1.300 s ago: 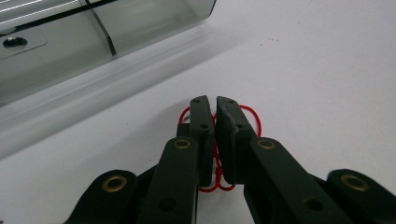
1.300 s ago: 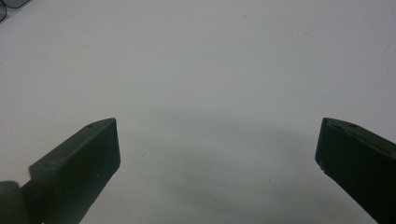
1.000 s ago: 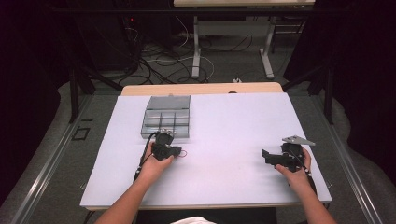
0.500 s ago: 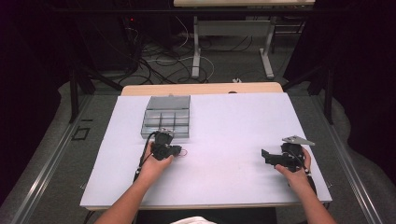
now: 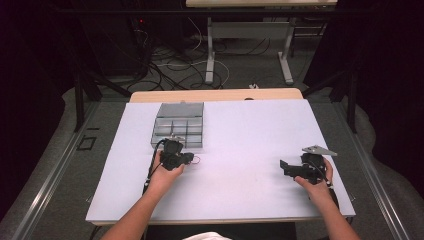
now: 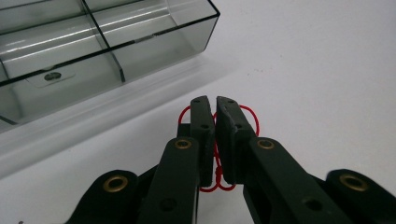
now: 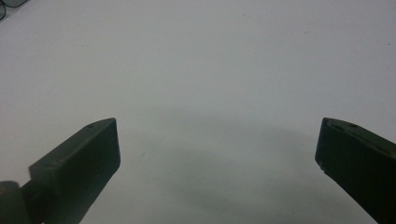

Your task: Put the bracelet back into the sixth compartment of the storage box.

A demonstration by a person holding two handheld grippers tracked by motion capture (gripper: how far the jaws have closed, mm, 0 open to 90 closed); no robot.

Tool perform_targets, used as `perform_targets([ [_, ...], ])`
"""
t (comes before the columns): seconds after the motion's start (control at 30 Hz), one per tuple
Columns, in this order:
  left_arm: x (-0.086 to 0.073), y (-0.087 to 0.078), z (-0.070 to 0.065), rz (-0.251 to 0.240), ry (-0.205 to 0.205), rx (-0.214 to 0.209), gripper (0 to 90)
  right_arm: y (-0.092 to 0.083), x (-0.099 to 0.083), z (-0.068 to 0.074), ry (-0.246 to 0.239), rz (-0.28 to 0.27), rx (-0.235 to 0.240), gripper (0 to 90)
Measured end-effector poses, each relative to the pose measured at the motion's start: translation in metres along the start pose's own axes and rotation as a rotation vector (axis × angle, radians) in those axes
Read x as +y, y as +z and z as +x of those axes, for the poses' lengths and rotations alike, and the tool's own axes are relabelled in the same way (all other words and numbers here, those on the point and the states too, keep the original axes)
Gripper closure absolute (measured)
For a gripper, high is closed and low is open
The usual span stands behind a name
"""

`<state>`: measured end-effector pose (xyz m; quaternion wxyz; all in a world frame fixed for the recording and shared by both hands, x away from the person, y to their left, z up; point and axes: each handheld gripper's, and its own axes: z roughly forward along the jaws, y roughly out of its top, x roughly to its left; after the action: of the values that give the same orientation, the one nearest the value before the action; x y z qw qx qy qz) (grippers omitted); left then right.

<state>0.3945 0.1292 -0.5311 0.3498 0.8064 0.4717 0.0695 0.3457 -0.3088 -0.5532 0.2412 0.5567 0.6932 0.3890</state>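
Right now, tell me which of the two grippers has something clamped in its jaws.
The left gripper: its jaws are shut on a red string beside the clear compartment box. The right gripper is wide open.

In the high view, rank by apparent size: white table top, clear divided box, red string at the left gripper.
1. white table top
2. clear divided box
3. red string, a tiny loop beside the left gripper

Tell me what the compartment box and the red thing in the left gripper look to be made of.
Compartment box: likely clear, smoke-tinted hard plastic; glossy, see-through walls. Red loop: thin cord or elastic, knotted, limp between the left gripper pads.
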Motion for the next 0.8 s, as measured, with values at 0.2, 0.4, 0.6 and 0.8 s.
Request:
perform_targets([
  [0.2, 0.004, -0.005, -0.003, -0.016, 0.009, 0.006, 86.4, 0.000, 0.000, 0.000, -0.004, -0.001, 0.000, 0.0],
  [0.4, 0.009, -0.010, -0.005, -0.027, 0.007, 0.002, 86.4, -0.001, 0.000, 0.000, 0.000, 0.001, -0.003, 0.0],
  [0.6, 0.014, -0.014, -0.006, -0.056, 0.007, 0.019, 86.4, -0.001, 0.000, 0.000, 0.002, 0.001, -0.002, 0.0],
  [0.8, 0.021, -0.020, -0.007, -0.069, 0.008, 0.021, 86.4, -0.001, 0.000, 0.000, 0.000, 0.000, -0.003, 0.0],
])
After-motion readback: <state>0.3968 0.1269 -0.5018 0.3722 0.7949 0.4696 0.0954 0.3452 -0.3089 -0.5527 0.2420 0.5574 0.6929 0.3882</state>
